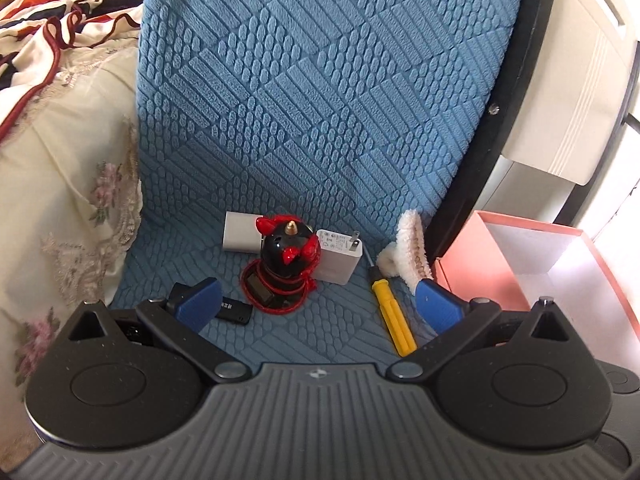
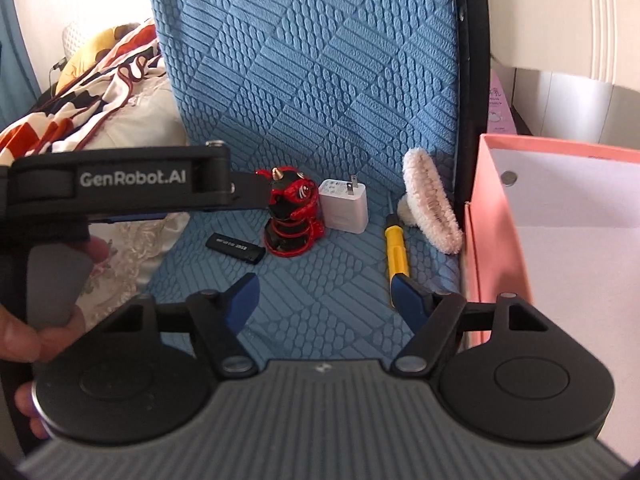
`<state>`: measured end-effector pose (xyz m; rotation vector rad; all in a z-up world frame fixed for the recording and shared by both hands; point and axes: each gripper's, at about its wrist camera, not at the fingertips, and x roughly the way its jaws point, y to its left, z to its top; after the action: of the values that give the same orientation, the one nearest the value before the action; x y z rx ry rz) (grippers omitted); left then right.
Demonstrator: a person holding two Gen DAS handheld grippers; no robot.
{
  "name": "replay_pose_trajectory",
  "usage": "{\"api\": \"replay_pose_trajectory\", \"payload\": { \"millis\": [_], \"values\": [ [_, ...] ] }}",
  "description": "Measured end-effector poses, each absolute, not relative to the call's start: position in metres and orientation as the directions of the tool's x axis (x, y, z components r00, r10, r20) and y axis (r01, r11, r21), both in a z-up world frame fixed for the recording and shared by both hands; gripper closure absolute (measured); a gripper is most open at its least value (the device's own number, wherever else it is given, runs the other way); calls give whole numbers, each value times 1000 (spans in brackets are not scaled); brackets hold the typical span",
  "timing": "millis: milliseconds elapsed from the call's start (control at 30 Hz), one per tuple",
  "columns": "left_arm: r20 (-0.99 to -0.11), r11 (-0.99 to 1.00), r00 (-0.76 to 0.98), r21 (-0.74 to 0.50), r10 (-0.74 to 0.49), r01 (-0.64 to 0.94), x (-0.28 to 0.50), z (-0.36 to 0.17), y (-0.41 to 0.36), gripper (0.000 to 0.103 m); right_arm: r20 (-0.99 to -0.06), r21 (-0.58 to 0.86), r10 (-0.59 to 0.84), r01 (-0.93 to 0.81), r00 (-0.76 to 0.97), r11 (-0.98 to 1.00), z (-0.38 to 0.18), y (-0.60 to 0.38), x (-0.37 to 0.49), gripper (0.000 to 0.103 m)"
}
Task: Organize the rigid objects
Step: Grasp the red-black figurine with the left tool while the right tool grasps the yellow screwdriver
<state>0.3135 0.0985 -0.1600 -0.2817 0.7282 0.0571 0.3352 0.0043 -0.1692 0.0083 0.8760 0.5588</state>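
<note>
The fingers (image 1: 196,302) of the left gripper (image 1: 316,304) are spread wide and hold nothing; the right gripper (image 2: 324,296) is likewise wide and empty. Nothing looks sorted yet: the pink box (image 2: 500,216) at the right shows only bare white inside, as far as can be seen. Still out on the blue cushion (image 1: 320,100) are a figurine (image 1: 286,264), a charger (image 1: 340,258), a second white block (image 1: 240,232) behind the figurine, a black stick (image 2: 236,248), a screwdriver (image 1: 392,316) and a fluffy brush (image 2: 430,208). The cushion's quilted back rises behind them. A floral pillow (image 1: 68,200) and patterned bedding (image 1: 52,12) lie left, a white cabinet (image 1: 572,80) right.
</note>
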Motion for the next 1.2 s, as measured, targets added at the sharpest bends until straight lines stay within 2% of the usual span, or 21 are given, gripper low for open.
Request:
{"api": "replay_pose_trajectory", "payload": {
  "millis": [233,333,433,567,733,767,900,1200],
  "values": [
    [-701,958,711,-237,-54,-161,337,-183,109,0,-737,218,443,-441,511,871,-184,8,353,34],
    [-712,956,700,-240,-57,-167,345,-192,115,1,-725,177,416,-436,549,883,-187,12,359,40],
    [-706,944,699,-296,-110,-150,352,-196,121,5,-711,209,440,-432,549,877,-191,10,369,40],
    [-697,950,711,-275,-90,-149,364,-198,124,9,-731,210,426,-418,534,884,-201,13,382,40],
    [-703,937,700,-316,-125,-150,383,-208,132,17,-753,196,411,-421,514,886,-214,21,397,40],
    [-707,938,696,-313,-124,-150,386,-209,132,19,-755,183,403,-423,518,888,-217,23,399,42],
    [-725,935,679,-309,-114,-174,399,-220,136,29,-787,118,339,-413,515,903,-231,32,412,61],
    [-741,932,660,-315,-124,-179,420,-236,138,30,-824,96,289,-384,486,918,-256,31,434,71]
  ]
}}
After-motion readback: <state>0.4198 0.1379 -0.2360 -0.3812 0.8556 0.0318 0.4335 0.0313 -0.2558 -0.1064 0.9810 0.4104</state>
